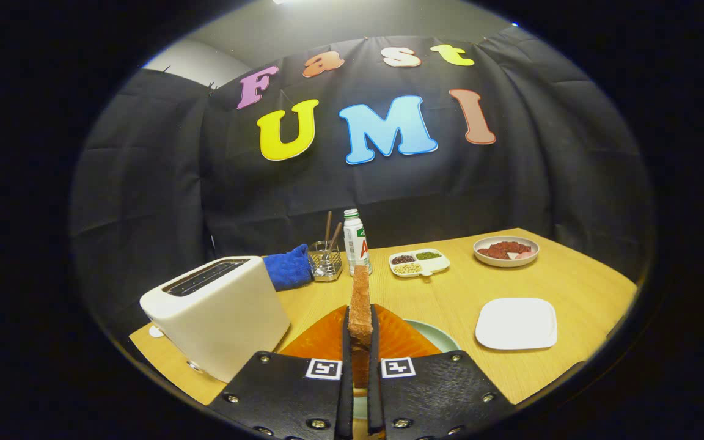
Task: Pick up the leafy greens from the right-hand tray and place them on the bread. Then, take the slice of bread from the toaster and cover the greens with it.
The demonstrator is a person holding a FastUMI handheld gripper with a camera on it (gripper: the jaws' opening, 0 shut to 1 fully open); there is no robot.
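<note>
Item: cream two-slot toaster [217, 311], sitting left on the wooden table [450, 293], slots apparently emptied. Black two-finger gripper [360, 342] is pinching an upright, edge-on slice of browned toast [361, 299], probably for carrying, over an orange plate [321, 339]. White square tray [516, 322] is lying right. Bottle label [357, 241]: illegible.

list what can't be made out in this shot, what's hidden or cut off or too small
- Gripper view: the fingers are shut on the bread slice, which stands edge-on and hides the middle of the orange plate; any greens or bread lying there can't be seen.
- Toaster: slot interiors too dark to see into.
- Divided dish and bowl: contents too small to identify.
- Blue mitt: partly behind the toaster.
</note>
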